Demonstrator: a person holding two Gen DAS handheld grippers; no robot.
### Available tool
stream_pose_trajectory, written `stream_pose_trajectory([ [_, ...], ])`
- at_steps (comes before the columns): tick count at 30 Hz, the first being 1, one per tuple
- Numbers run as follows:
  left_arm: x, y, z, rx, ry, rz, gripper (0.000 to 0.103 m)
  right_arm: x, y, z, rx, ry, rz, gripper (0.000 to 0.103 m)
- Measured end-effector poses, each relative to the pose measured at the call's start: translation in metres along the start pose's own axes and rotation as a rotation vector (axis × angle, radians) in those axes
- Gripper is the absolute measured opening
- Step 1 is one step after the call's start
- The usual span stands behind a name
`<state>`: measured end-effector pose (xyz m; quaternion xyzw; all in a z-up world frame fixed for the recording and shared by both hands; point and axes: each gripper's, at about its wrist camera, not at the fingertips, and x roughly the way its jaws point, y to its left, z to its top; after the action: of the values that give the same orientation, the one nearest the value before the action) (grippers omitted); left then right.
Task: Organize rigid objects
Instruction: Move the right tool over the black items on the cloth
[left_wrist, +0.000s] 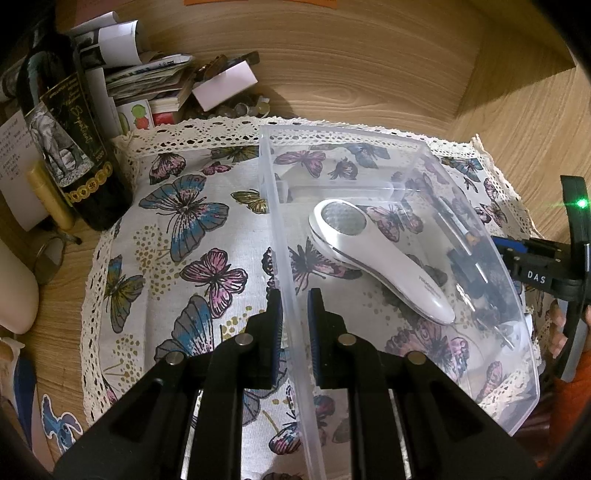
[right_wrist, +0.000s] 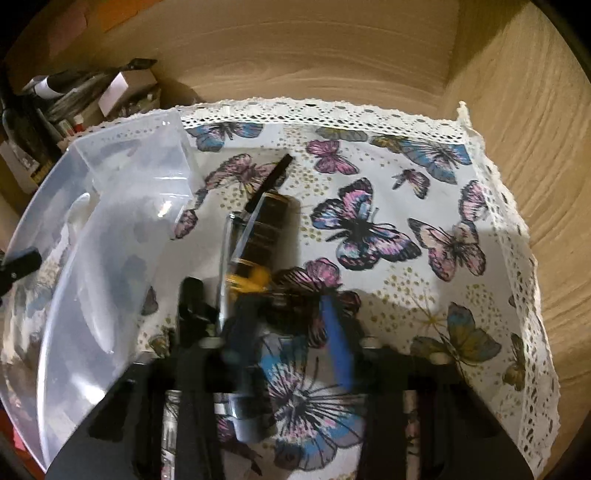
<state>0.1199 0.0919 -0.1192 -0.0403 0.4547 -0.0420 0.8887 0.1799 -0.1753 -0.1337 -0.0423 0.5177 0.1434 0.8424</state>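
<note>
Left gripper (left_wrist: 295, 328) straddles the near wall of the clear plastic bin (left_wrist: 280, 236), fingers not pressed together. Right gripper (right_wrist: 280, 306) blurred; grip state undeterminable. White lint shaver (left_wrist: 373, 251) lies inside the bin, on the butterfly cloth (left_wrist: 177, 236).

We see dim, warm indoor light in both views, with black fisheye vignetting and bent lines at the corners. Left wrist view is sharp; glare streaks sit on the clear plastic bin (left_wrist: 369, 236), and the white lint shaver (left_wrist: 376, 258) inside it throws a dark shadow beneath itself. Right of the bin a green LED (left_wrist: 582, 202) flares. Right wrist view is motion-blurred, worst on the right gripper (right_wrist: 284, 314); hard shadow falls on the butterfly cloth (right_wrist: 424, 192) right of it.
</note>
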Motion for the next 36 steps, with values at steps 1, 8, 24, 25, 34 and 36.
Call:
stream_pose_trajectory([
  [1,0.000,0.000,0.000,-0.001,0.000,-0.001,0.013,-0.001,0.001,0.001,-0.001,-0.009,-0.001,0.026],
  [8,0.000,0.000,0.000,0.004,0.000,0.000,0.014,-0.029,0.015,0.011,-0.042,-0.100,-0.023,0.019],
  [24,0.000,-0.001,0.001,0.006,0.001,0.003,0.014,-0.017,0.005,0.006,-0.033,-0.049,-0.080,0.040],
  [25,-0.001,-0.002,0.001,0.006,0.001,0.004,0.014,-0.013,0.001,0.004,-0.023,-0.037,-0.082,0.040],
  [34,0.000,-0.001,0.001,0.007,0.001,0.003,0.014,-0.003,-0.018,0.004,0.034,-0.030,-0.058,0.011],
  [36,0.000,-0.001,0.001,0.008,0.001,0.003,0.014,-0.010,-0.016,0.006,0.024,-0.057,-0.062,0.010],
])
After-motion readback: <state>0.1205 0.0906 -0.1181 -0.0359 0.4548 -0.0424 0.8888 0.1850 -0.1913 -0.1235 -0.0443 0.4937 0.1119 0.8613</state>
